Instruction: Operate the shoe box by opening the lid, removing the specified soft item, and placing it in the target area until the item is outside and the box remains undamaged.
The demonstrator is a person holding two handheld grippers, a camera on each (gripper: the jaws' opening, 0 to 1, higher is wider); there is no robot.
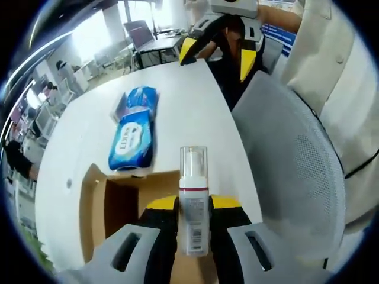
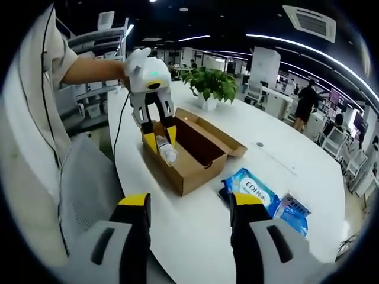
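Left tool clamps bottle over open shoe box; right tool spread wide (nothing held), above table.

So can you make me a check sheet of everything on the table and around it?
Surface: white table, mostly bare near the right tongs.
Job's things: open brown cardboard shoe box with its lid flap folded back; clear plastic pump bottle with a barcode label gripped over the box.
Clutter: two blue soft tissue packs lying on the table beside the box.
Grippers: left tongs shut on the bottle; right tongs open, holding nothing.
Cables: thin black cable hanging from the left tongs.
Surroundings: grey mesh chair back, green potted plant on the table, office desks and people further back.
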